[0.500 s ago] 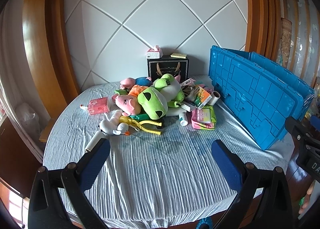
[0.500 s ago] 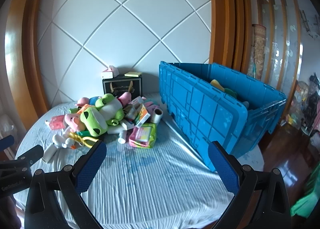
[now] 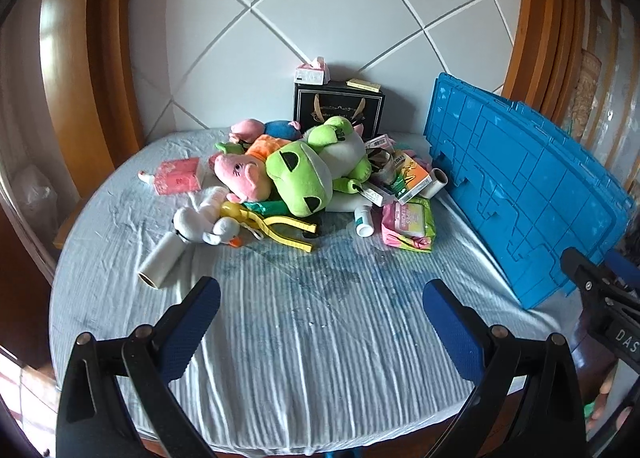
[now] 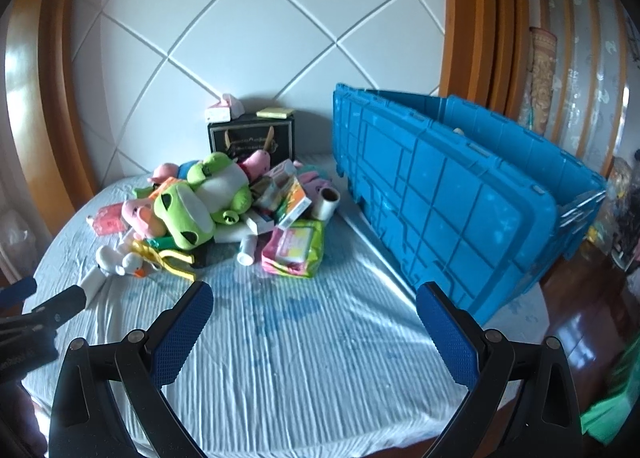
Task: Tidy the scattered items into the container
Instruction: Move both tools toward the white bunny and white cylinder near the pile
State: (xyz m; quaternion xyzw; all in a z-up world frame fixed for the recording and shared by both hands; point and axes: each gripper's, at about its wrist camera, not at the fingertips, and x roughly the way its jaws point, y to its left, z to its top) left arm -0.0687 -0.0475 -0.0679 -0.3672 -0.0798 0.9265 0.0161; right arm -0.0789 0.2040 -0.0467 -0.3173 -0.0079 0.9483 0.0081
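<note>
A heap of items lies at the far middle of the bed: a green frog plush [image 3: 308, 174] [image 4: 192, 214], a pink pig plush [image 3: 240, 176], a white duck plush [image 3: 208, 224], yellow tongs [image 3: 280, 226], a white bottle [image 3: 364, 220] [image 4: 246, 250], a pink wipes pack [image 3: 408, 224] [image 4: 296, 248] and several boxes. The blue crate [image 3: 520, 186] [image 4: 452, 194] stands at the right. My left gripper [image 3: 320, 322] is open above bare sheet, short of the heap. My right gripper [image 4: 314, 318] is open too, nothing between its fingers.
A black box [image 3: 338, 110] with a tissue pack on top stands against the white quilted headboard. A pink packet [image 3: 178, 176] and a white roll [image 3: 160, 262] lie at the left. The striped sheet [image 3: 320, 338] in front is bare. Wooden floor shows at the right.
Both grippers have moved a little forward over the bed toward the heap; the heap and crate look slightly larger. Nothing was grasped.
</note>
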